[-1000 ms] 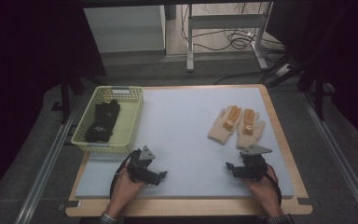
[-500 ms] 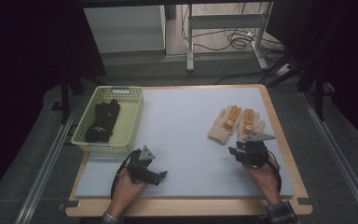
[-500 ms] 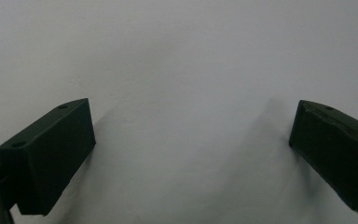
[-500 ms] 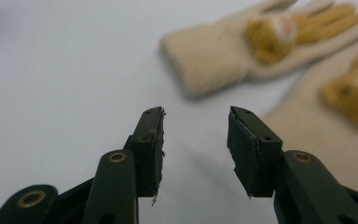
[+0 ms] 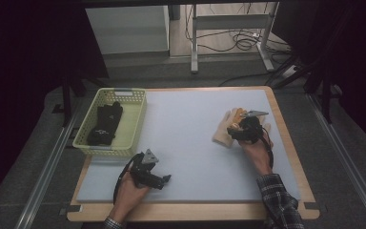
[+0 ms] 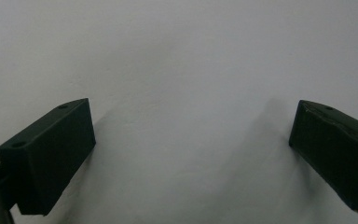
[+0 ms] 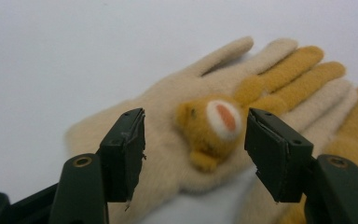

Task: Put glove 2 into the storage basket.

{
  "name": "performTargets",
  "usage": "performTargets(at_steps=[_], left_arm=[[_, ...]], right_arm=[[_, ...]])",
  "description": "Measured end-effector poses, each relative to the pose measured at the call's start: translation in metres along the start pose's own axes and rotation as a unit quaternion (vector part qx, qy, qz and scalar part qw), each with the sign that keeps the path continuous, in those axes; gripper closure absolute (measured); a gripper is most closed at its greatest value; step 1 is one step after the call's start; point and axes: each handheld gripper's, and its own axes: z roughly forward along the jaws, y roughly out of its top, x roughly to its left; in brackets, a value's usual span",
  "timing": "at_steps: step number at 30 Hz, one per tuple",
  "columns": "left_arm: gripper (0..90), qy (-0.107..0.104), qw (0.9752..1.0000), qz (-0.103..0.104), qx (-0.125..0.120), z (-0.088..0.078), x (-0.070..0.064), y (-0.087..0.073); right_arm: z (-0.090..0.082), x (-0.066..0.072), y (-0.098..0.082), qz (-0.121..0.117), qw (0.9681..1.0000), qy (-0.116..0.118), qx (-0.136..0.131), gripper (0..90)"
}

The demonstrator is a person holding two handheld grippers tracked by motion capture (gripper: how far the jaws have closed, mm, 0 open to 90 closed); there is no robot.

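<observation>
Left hand (image 5: 126,191) nearest, at the front edge of the worktop (image 5: 190,143), wrapped round the left gripper (image 5: 164,180). Resting low over bare grey mat, near the front-left. Jaws spread wide in the left gripper view, nothing between them, just plain mat with soft shadows under each one.

Right hand (image 5: 255,152) further up on the right side, plaid sleeve (image 5: 279,200) coming in from the bottom edge. Right gripper (image 5: 233,128) sitting right over the cream glove (image 7: 177,140), grey plate on top. Jaws open in the right gripper view, moderately wide, straddling the little orange bear face (image 7: 212,126) stitched on the back of the glove. Not closed on anything; can't tell whether the tips touch the fabric. Glove lying flat, fingers pointing away, some cream and some orange. Second matching glove (image 7: 354,135) just beside it, partly overlapping at the right of that view.

Yellow-green basket (image 5: 136,126) off to the left at the far-left part of the worktop, with a dark glove (image 5: 106,125) lying inside. Well apart from both grippers.

Beyond the worktop, a dim floor with metal table legs (image 5: 194,47) and loose cables (image 5: 243,43).
</observation>
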Motion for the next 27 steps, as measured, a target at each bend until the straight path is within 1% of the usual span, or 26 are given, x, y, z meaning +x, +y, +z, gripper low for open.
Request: performTargets(at_steps=[3, 4, 5, 6, 7, 8, 9, 10, 11, 13, 14, 15, 16, 17, 19, 20, 21, 22, 23, 24, 25, 26, 27], left_arm=[[0.4, 0.0, 1.0, 0.0, -0.001, 0.0, 0.0, 0.0], [0.4, 0.0, 1.0, -0.001, 0.0, 0.0, 0.0, 0.0], [0.4, 0.0, 1.0, 0.0, 0.0, 0.0, 0.0, 0.0], [0.4, 0.0, 1.0, 0.0, 0.0, 0.0, 0.0, 0.0], [0.4, 0.0, 1.0, 0.0, 0.0, 0.0, 0.0, 0.0], [0.4, 0.0, 1.0, 0.0, 0.0, 0.0, 0.0, 0.0], [0.4, 0.0, 1.0, -0.001, -0.001, 0.0, 0.0, 0.0], [0.4, 0.0, 1.0, -0.001, -0.001, 0.0, 0.0, 0.0], [0.4, 0.0, 1.0, -0.001, -0.001, 0.0, 0.0, 0.0], [0.4, 0.0, 1.0, -0.001, -0.001, 0.0, 0.0, 0.0], [0.4, 0.0, 1.0, 0.0, 0.0, 0.0, 0.0, 0.0], [0.4, 0.0, 1.0, 0.0, 0.0, 0.0, 0.0, 0.0], [0.4, 0.0, 1.0, 0.0, 0.0, 0.0, 0.0, 0.0], [0.4, 0.0, 1.0, 0.0, 0.0, 0.0, 0.0, 0.0], [0.4, 0.0, 1.0, 0.0, 0.0, 0.0, 0.0, 0.0], [0.4, 0.0, 1.0, 0.0, 0.0, 0.0, 0.0, 0.0], [0.4, 0.0, 1.0, 0.0, 0.0, 0.0, 0.0, 0.0], [0.4, 0.0, 1.0, 0.0, 0.0, 0.0, 0.0, 0.0], [0.4, 0.0, 1.0, 0.0, 0.0, 0.0, 0.0, 0.0], [0.4, 0.0, 1.0, 0.0, 0.0, 0.0, 0.0, 0.0], [0.4, 0.0, 1.0, 0.0, 0.0, 0.0, 0.0, 0.0], [0.4, 0.0, 1.0, 0.0, 0.0, 0.0, 0.0, 0.0], [0.4, 0.0, 1.0, 0.0, 0.0, 0.0, 0.0, 0.0]], right_arm=[[0.014, 0.001, 0.003, -0.004, 0.9998, -0.013, 0.013, 37.9], [0.018, 0.002, 0.005, -0.009, 0.9995, -0.023, 0.018, 39.7], [0.024, 0.002, 0.005, -0.017, 0.9989, -0.037, 0.025, 46.1], [0.024, 0.002, 0.005, -0.017, 0.9989, -0.037, 0.025, 46.1], [0.028, 0.002, 0.006, -0.021, 0.9981, -0.048, 0.032, 52.7], [0.028, 0.002, 0.006, -0.021, 0.9981, -0.048, 0.032, 52.7], [0.027, 0.001, 0.006, -0.02, 0.9982, -0.046, 0.032, 56.8], [0.027, 0.001, 0.006, -0.02, 0.9982, -0.046, 0.032, 56.8], [0.024, 0.002, 0.007, -0.024, 0.9983, -0.042, 0.032, 59.6], [0.022, 0.003, 0.008, -0.024, 0.9985, -0.039, 0.031, 60.0], [0.017, 0.005, 0.009, -0.026, 0.9989, -0.028, 0.026, 60.1], [0.008, 0.01, 0.01, -0.031, 0.9994, -0.007, 0.016, 60.1], [0.008, 0.01, 0.01, -0.031, 0.9994, -0.007, 0.016, 60.1], [-0.006, 0.022, 0.01, -0.044, 0.9987, 0.023, 0.008, 60.0], [-0.02, 0.037, 0.009, -0.066, 0.9965, 0.051, 0.0, 60.0], [-0.02, 0.037, 0.009, -0.066, 0.9965, 0.051, 0.0, 60.0], [-0.026, 0.045, 0.008, -0.078, 0.9949, 0.064, 0.0, 59.8], [-0.032, 0.054, 0.006, -0.089, 0.9926, 0.083, -0.004, 59.6], [-0.035, 0.06, 0.004, -0.094, 0.9911, 0.094, -0.005, 59.2], [-0.036, 0.069, 0.0, -0.103, 0.9886, 0.11, -0.004, 57.9], [-0.035, 0.079, -0.008, -0.114, 0.9862, 0.12, 0.0, 54.7], [-0.035, 0.079, -0.008, -0.114, 0.9862, 0.12, 0.0, 54.7], [-0.033, 0.084, -0.012, -0.119, 0.9854, 0.121, 0.004, 52.1]])
